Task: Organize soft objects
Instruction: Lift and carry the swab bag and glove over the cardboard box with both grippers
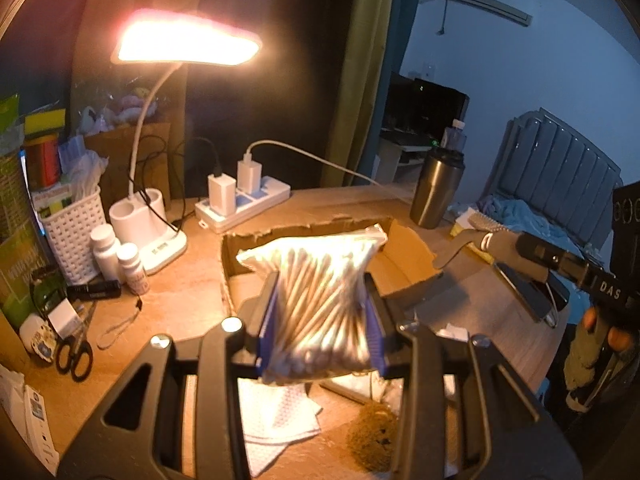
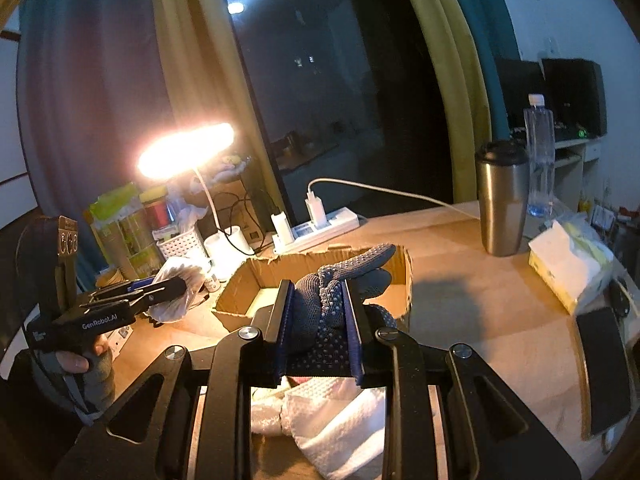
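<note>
Nearest the lens, the left gripper point(image 1: 320, 320) clamps a clear bag of cotton swabs point(image 1: 316, 280), held clear of the wooden desk point(image 1: 184, 292). The right gripper point(image 2: 320, 320) pinches a grey dotted work glove point(image 2: 340, 292), likewise raised. White cloths point(image 2: 332, 420) lie on the desk beneath both tools. Just beyond sits an open cardboard box point(image 2: 400, 264), torn along its rim. Farther back stand a glowing desk lamp point(image 1: 188, 40), a white power strip point(image 1: 248, 204) with chargers plugged in, a white basket point(image 1: 76, 228) and a steel tumbler point(image 2: 502, 200). Behind them hang curtains point(image 2: 180, 80) beside a dark window point(image 2: 320, 80).
</note>
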Motion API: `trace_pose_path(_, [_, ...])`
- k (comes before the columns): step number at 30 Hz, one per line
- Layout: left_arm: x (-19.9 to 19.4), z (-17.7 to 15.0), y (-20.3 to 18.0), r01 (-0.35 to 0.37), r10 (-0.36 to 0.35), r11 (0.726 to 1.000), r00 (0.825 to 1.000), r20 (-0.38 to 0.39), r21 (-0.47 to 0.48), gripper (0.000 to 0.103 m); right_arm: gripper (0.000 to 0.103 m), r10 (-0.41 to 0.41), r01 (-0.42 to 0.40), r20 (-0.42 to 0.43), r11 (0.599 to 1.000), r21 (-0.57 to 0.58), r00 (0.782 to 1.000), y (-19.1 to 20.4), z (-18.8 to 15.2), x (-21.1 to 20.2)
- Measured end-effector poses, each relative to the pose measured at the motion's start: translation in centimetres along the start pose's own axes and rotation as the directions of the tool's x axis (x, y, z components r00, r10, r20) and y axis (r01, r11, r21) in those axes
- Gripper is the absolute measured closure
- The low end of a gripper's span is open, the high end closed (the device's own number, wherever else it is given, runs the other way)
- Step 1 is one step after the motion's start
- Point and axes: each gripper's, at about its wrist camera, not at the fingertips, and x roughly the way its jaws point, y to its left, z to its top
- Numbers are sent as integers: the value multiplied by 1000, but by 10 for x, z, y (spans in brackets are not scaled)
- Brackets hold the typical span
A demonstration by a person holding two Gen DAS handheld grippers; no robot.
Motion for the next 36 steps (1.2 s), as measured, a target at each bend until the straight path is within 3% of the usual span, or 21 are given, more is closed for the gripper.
trace_pose_path(16, [51,23,12,-16,16,1000,999,33,-9,64,77,-52,50,-19,996,-75,998,-11,22,48])
trace_pose_path(36, [139,16,-20,73,-75,997,993,-94,-31,64,77,2,-8,-117,998,-55,993,-37,16,124])
